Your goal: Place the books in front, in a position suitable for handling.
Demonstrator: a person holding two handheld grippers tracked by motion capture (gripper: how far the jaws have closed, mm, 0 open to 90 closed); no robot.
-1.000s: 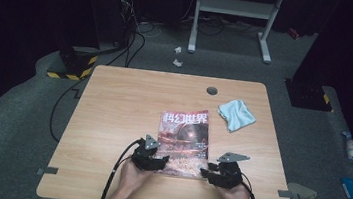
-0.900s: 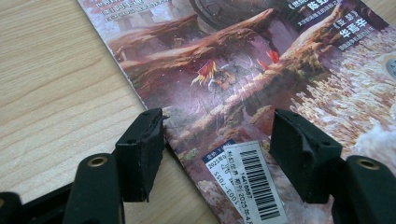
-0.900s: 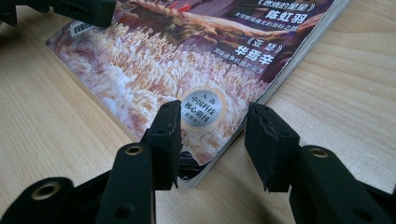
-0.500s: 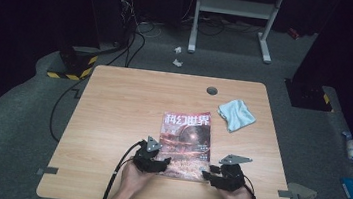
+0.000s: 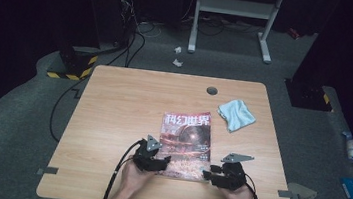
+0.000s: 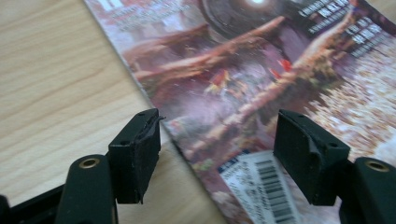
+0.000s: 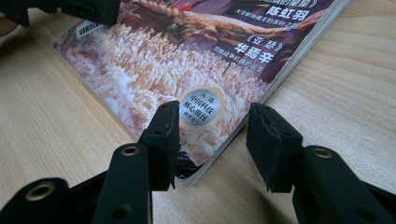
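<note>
Glossy paper magazine (image 5: 186, 138) lies on a smooth, matt, light wood-grain table (image 5: 113, 107). At the magazine's two o'clock sits a soft, crumpled pale cloth (image 5: 236, 114). Black matt gripper pads (image 6: 135, 149) look rubbery, with rough, worn edges. Grey carpet floor (image 5: 20, 127) looks coarse.

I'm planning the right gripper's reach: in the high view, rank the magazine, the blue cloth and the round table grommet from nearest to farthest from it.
From the right gripper:
1. Magazine, right at its jaws, to the left.
2. Blue cloth, farther back, on the right.
3. Grommet, near the table's far edge.
</note>
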